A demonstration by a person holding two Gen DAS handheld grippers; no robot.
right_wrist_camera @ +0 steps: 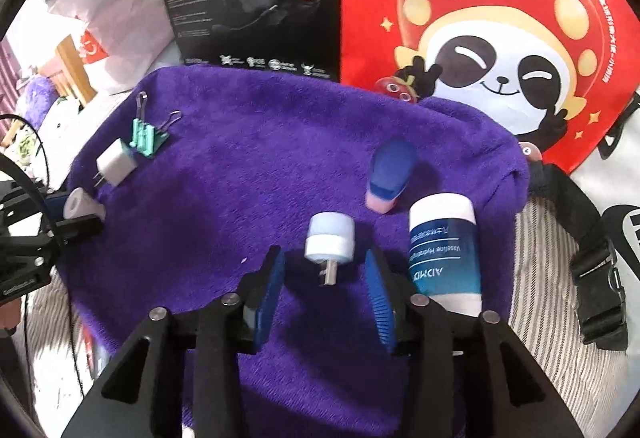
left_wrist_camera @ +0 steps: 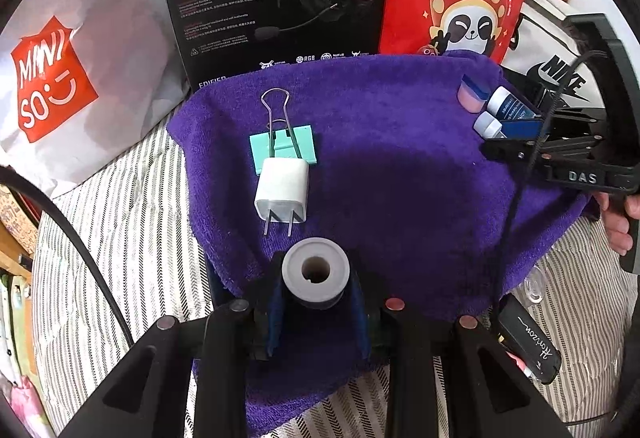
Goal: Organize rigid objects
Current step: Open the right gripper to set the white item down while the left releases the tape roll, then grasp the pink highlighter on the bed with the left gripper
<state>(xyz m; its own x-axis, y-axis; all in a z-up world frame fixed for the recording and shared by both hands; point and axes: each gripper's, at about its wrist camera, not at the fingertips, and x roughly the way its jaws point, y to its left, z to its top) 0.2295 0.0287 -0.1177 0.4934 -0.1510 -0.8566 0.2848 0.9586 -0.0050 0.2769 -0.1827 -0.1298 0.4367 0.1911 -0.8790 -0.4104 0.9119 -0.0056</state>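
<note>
1. The left gripper [left_wrist_camera: 316, 312] is closed on a grey spool [left_wrist_camera: 318, 272], held above the near edge of the purple towel [left_wrist_camera: 400, 166], just before the white charger [left_wrist_camera: 282, 190].
2. The right gripper [right_wrist_camera: 324, 296] stands open; the small white-capped piece [right_wrist_camera: 330, 240] lies free between its jaws (apparently released), beside the Vaseline tube [right_wrist_camera: 444, 250].
3. Next, I think, the spool must be set down next to the charger and the binder clip [left_wrist_camera: 284, 146].

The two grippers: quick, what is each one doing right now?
Left gripper: closed on a grey plastic spool.
Right gripper: open; a small white-capped plug piece stands between its blue pads, untouched.
</note>
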